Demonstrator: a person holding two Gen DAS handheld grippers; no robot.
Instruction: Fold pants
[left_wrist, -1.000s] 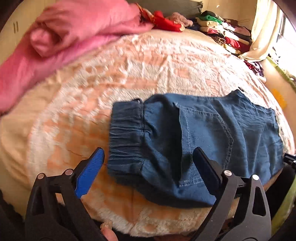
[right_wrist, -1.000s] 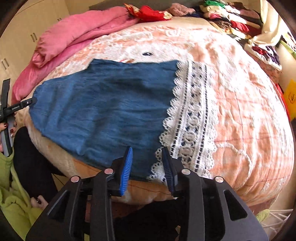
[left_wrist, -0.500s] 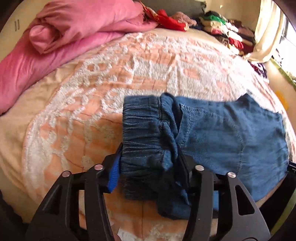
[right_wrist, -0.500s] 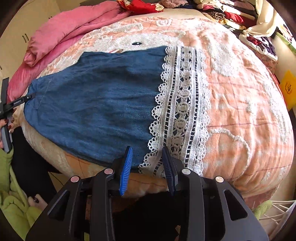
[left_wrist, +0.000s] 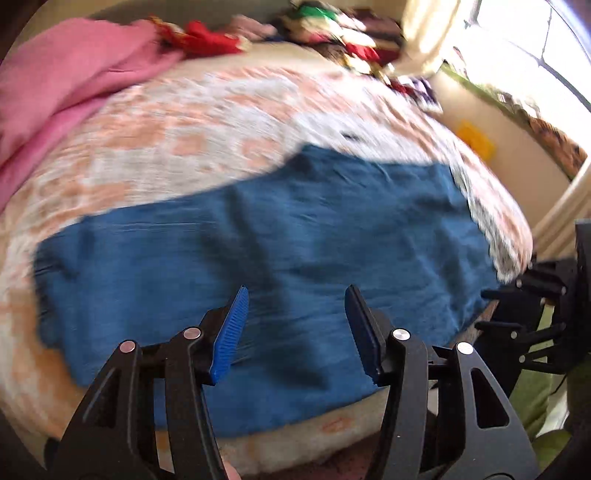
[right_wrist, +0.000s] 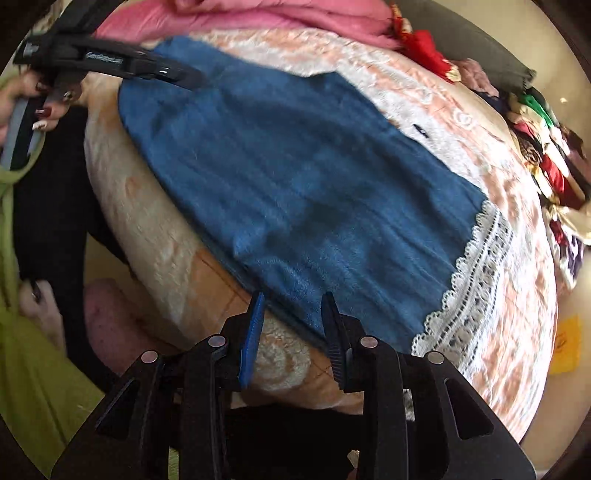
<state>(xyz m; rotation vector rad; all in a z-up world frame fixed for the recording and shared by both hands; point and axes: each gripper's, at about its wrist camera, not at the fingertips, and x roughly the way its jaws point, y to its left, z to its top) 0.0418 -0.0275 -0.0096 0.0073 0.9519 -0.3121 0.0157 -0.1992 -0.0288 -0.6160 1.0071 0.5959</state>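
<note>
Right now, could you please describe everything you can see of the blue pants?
The blue pants look like soft denim, with a white lace band at one end. They lie spread flat on the peach bedspread, the near edge draping over the mattress side. Both tools, left and right, hover open above them, gripping nothing.
</note>
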